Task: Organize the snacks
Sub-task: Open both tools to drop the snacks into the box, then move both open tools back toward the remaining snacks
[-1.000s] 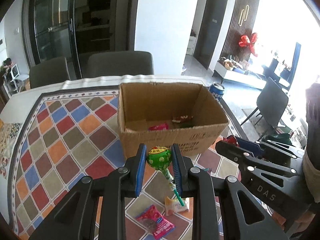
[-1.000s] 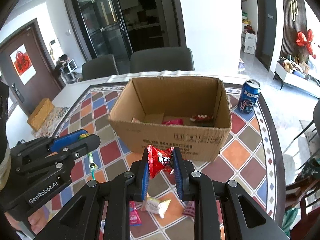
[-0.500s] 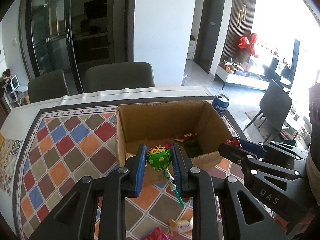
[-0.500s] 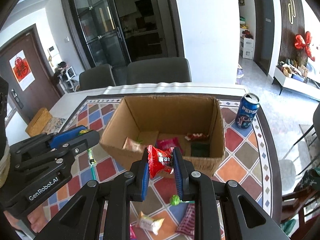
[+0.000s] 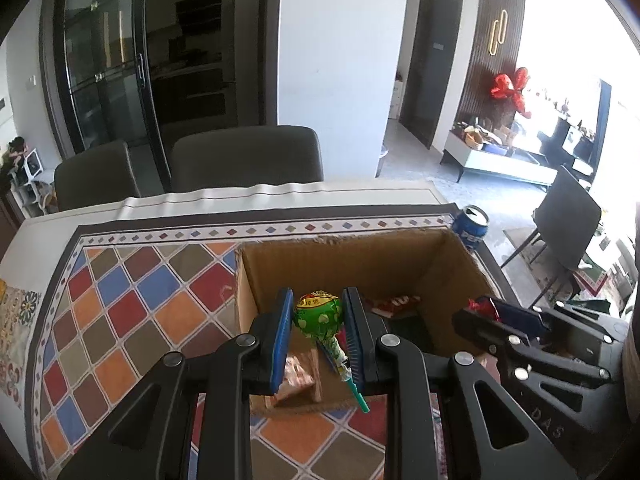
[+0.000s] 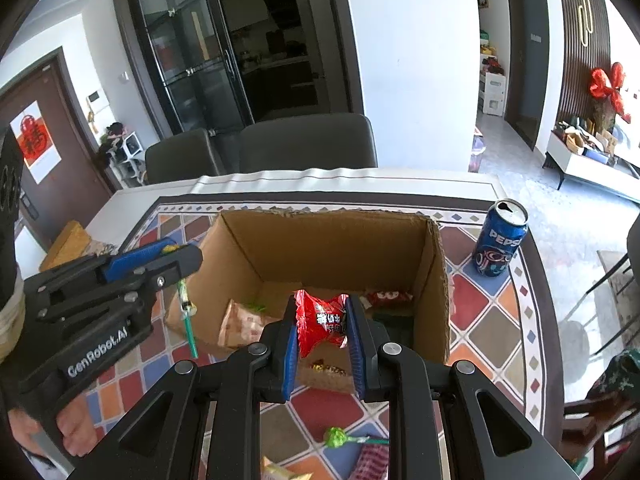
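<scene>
Left claw (image 5: 316, 320): narrow, its blue pads pinching the round green head of a lollipop (image 5: 318, 315); nothing else touches it.
Lollipop axis: head up between the pads, the green stick slanting down and back toward the handle, its tip poking out below the right pad.
Right claw (image 6: 322, 322): squeezed down as far as it goes on a crinkled red snack packet (image 6: 323, 320), which stands up between the pads with its top edge above them.
Both claws, aim: tilted downward, side by side, each seen from the other's camera.
Box (image 6: 438, 288): open cardboard box straight ahead of and below both claws; the near wall sits just under the fingertips, the open mouth just beyond them.
What the move turns on: each held snack has to be over the mouth, past the near wall, before the pads part. Judging by the right view, the red packet hangs about over the near edge; the lollipop head looks over the left part of the box, but its trailing stick may not yet clear the wall.
Nearer hand: neither by much; the right claw lines up with the middle of the box, the left with its left side.
Already in the box: a few wrapped snacks on the floor (image 6: 386, 297).
Left on the tablecloth (image 6: 492, 320): another green lollipop (image 6: 340, 437) and some wrappers, near the handles.
Beside the box: a blue soda can (image 6: 499, 238), standing clear on its right.
</scene>
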The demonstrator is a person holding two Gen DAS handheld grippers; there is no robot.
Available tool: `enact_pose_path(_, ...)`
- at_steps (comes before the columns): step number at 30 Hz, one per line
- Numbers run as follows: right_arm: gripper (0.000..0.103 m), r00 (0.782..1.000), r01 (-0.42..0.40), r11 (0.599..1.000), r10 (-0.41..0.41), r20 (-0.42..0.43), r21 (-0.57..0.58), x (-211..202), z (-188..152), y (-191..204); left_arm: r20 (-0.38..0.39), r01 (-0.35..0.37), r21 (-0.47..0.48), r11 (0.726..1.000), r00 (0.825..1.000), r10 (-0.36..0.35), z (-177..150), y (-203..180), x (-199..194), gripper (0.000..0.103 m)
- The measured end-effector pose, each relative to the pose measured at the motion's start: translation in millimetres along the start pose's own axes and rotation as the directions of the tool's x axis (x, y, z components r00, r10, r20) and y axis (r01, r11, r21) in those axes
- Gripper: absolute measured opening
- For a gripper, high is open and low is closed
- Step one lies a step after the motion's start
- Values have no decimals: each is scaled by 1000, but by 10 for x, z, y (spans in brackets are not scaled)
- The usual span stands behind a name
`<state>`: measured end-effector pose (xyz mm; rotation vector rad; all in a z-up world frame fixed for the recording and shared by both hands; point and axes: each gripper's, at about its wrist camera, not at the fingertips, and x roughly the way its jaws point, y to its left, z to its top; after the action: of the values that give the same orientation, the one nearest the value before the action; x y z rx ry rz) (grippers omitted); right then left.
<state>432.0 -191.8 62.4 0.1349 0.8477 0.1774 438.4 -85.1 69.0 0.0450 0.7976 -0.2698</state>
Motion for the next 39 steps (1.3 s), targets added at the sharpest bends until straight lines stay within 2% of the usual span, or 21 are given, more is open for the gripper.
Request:
enact_pose_path(3,23,1000,-4,1000,3,-5,-5,73,45,5,-4,-37,14,999,999,37,47,20,77,27)
enact_pose_path(4,24,1000,0,1000,0,-1,-9,89,56,8,-3,-66,25,998,998,66,47,19,80,35)
enact_pose_path(5,27,1000,7,1000,-6,11,-11,96,61,8,0,-92,32,995,996,92,36,17,69,49)
enact_pose_path(6,43,1000,20,1000,-19,14,-14,108,64,7,6,-104,36,994,995,103,27,27,56,54)
enact_pose_path(7,53,999,36,999,-36,11,-13,112,61,7,19,-111,43,993,994,110,-1,31,25,55)
enact_pose_path(11,53,998,52,998,-50,31,-38,39,-33,39,10,-120,46,992,993,120,-150,27,-107,55)
enact_pose_path(20,53,1000,5,995,-2,26,-98,-250,-403,170,15,-89,5,996,996,89,-584,15,-507,58)
enact_pose_path(27,53,999,-32,985,35,14,-169,-420,-711,297,0,-112,22,993,994,112,-927,-49,-712,62)
enact_pose_path(33,53,1000,-16,967,21,16,-256,-496,-949,376,-26,-136,32,990,990,137,-1232,-78,-822,62)
enact_pose_path(39,53,999,-48,931,53,4,-362,-516,-1172,442,-74,-125,23,992,989,127,-1586,-128,-779,63)
